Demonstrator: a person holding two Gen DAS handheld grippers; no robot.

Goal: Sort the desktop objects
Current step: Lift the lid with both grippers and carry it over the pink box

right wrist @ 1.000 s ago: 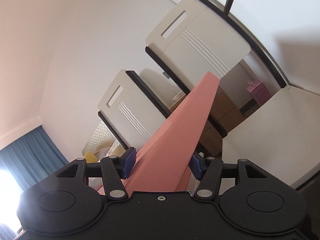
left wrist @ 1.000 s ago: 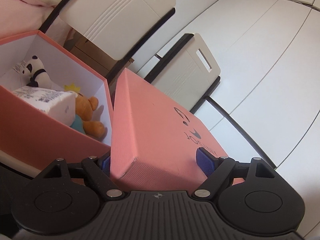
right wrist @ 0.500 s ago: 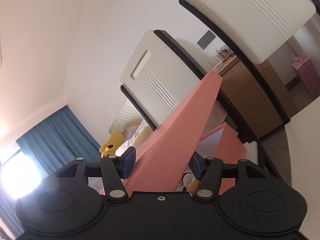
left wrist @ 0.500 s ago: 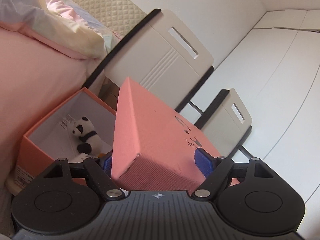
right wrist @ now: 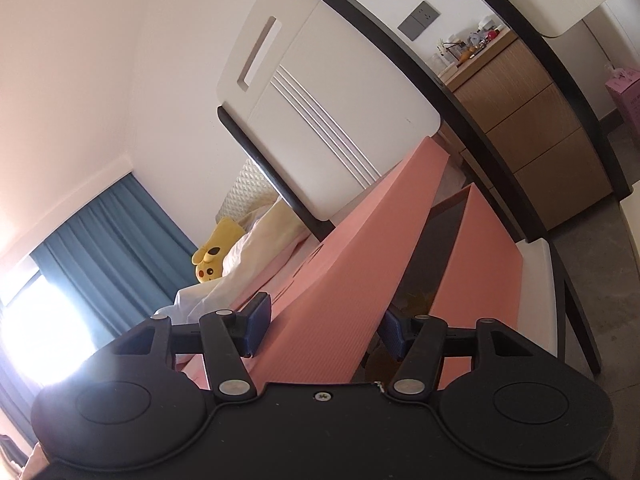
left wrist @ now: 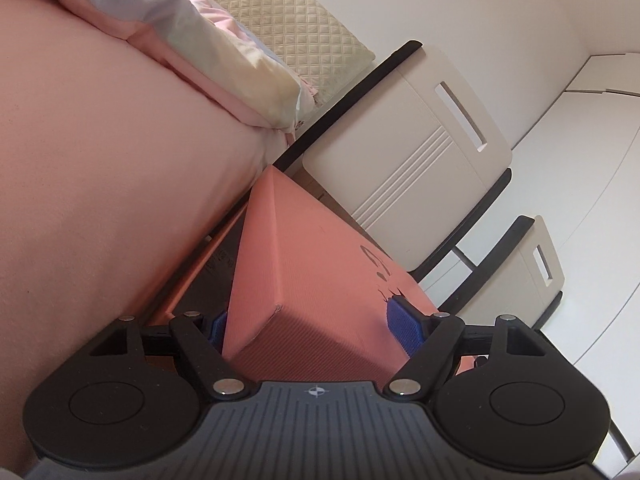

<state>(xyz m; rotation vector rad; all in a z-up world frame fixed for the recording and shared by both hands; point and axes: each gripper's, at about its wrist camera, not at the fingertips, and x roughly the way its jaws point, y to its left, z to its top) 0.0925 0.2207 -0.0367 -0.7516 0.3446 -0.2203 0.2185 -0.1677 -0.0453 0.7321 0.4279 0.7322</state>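
A pink box lid (left wrist: 316,280) with dark lettering on top fills the left wrist view, and my left gripper (left wrist: 316,326) is shut on one end of it. Its other end (right wrist: 352,280) is clamped in my right gripper (right wrist: 324,328), which is also shut. The lid sits tilted just over the open pink box (right wrist: 480,256), whose edge (left wrist: 200,264) also shows beside the lid in the left wrist view. The box's inside is mostly dark and hidden; only a scrap of orange plush (right wrist: 418,300) shows under the lid.
The box rests on a white chair seat (right wrist: 538,292). Two white chair backs (left wrist: 404,152) with black frames stand behind. A pink bed (left wrist: 100,168) with pillows lies left, with a yellow plush (right wrist: 212,260) on it. A wooden dresser (right wrist: 532,120) stands at the right.
Both grippers have swung down with the lid, bringing it over the box. The panda, packet and bear seen inside earlier are now covered.
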